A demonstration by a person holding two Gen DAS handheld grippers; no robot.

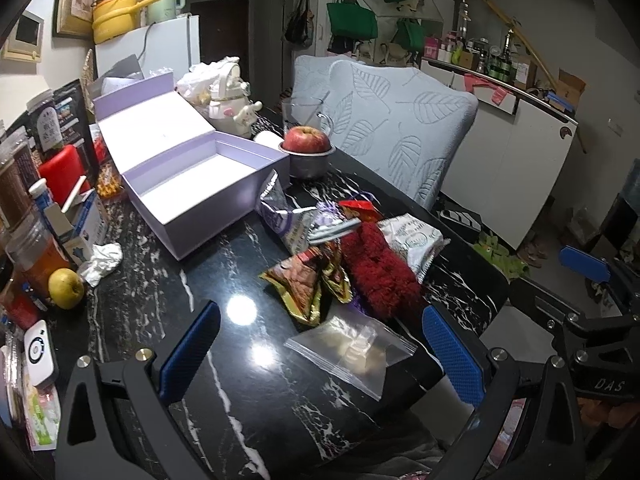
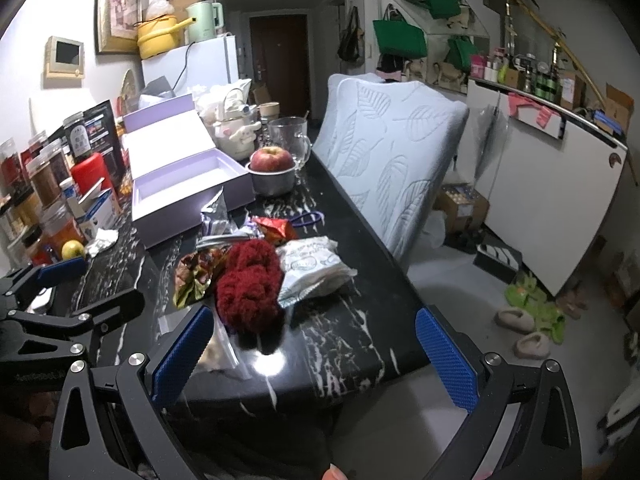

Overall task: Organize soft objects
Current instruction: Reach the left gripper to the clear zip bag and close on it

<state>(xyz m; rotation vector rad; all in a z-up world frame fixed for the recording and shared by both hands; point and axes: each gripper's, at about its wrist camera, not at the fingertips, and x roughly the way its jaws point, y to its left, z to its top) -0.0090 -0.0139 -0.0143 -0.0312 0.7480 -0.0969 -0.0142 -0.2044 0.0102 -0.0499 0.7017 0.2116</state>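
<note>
The black marbled counter [image 1: 248, 392] carries everything for this task. Behind its far edge stands a leaf-patterned pillow [image 1: 400, 128], upright and off the work surface.

The lavender box [image 1: 192, 184] sits open at the rear left of the counter, lid tipped back, interior bare. It appears to be the destination for the soft items.

The soft items lie in 1 pile right of the box, near the front edge. The red fuzzy bundle [image 1: 376, 276] is the largest; it rests against a white printed packet [image 1: 416, 244] on its right and a gold foil wrapper [image 1: 308, 284] on its left. A silver-purple pouch [image 1: 280, 216] lies just beside the box wall. A clear zip bag [image 1: 352, 352] lies nearest the camera, apart from the pile.

A red apple [image 1: 307, 140] in a metal bowl [image 1: 308, 164] stands just behind the box; keep clear of it.

Procedure, as judged: no item is yet held. Take the red fuzzy bundle first, gripping its thick middle so that neighbouring wrappers are not dragged. Lift clear before crossing to the box.

The left tongs [image 1: 320, 356] hover low over the front of the counter, jaws spread wide and gripping nothing, the zip bag between the 2 blue pads. The right tongs [image 2: 316, 354] hang at the front right corner, likewise released and wide, the left pad just beside the red bundle.
</note>
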